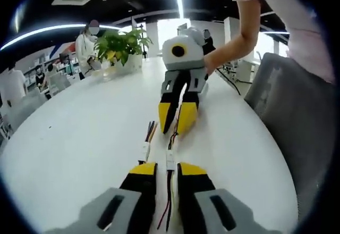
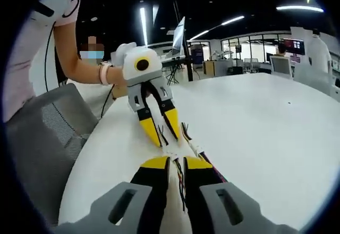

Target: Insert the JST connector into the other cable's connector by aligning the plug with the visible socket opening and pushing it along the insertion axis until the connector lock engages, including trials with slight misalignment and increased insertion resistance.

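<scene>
On the white table point(image 1: 79, 138), a thin red-and-black cable runs between my left gripper's point(image 1: 167, 166) yellow-tipped jaws. Its white JST connector point(image 1: 170, 159) pokes out just past the tips. My right gripper point(image 1: 175, 130) faces it nose to nose, shut on the wires of the other cable point(image 1: 173, 138), which leads straight into that white connector. I cannot tell how far the two are seated. In the right gripper view, my right gripper point(image 2: 176, 162) pinches its wires, and the white joint point(image 2: 172, 151) lies just in front of the left gripper point(image 2: 163, 138).
A loose cable with its own white connector point(image 1: 144, 151) lies just left of the joint, seen also as the loose cable point(image 2: 191, 141). A potted plant point(image 1: 125, 45) stands far back. A grey mesh chair point(image 1: 297, 117) sits at the table edge. People stand in the background.
</scene>
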{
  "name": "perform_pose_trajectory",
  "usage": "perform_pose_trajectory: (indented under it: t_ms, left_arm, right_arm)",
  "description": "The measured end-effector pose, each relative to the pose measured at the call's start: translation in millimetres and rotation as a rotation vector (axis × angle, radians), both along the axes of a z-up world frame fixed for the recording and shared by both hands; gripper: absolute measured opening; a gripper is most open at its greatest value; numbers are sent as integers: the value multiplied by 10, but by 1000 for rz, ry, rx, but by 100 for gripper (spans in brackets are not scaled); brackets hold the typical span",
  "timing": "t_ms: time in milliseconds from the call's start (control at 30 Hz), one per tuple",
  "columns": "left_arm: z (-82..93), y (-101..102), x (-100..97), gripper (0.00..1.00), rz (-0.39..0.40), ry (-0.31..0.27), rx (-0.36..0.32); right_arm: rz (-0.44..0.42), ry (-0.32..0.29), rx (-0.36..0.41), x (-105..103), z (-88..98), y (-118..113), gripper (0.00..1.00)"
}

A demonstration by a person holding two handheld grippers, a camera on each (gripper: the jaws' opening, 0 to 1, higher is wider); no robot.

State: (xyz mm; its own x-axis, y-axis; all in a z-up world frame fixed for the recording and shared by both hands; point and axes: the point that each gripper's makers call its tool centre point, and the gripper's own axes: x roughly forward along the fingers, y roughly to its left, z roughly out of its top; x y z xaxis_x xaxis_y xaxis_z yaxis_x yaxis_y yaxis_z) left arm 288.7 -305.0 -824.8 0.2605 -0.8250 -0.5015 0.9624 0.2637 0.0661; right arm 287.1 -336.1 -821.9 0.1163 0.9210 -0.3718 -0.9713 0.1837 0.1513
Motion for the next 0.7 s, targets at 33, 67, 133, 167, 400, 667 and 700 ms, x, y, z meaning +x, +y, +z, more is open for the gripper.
perform_pose_trajectory:
  t_ms: [33, 67, 133, 167, 400, 667, 700]
  left_arm:
    - [16, 13, -7, 10, 6, -1, -1]
    - [37, 26, -15, 10, 12, 0, -3]
    - [93, 51, -36, 12, 32, 0, -9]
    - [127, 63, -51, 13, 47, 4, -15]
    - [369, 78, -152, 25, 200, 98, -83]
    - [786, 170, -238, 37, 291, 53, -135]
    - [825, 181, -252, 39, 302, 47, -136]
  right_arm:
    - [-5, -1, 0, -1, 13, -3, 9]
    - [-10, -1, -1, -7, 28, -10, 10]
    - [-23, 0, -1, -22, 69, -22, 10]
    - [-39, 10, 3, -32, 98, -24, 10]
    - [-91, 38, 8, -193, 291, -70, 13]
    - [-195, 24, 43, -275, 653, -205, 30]
    - [-211, 29, 40, -282, 682, -224, 35]
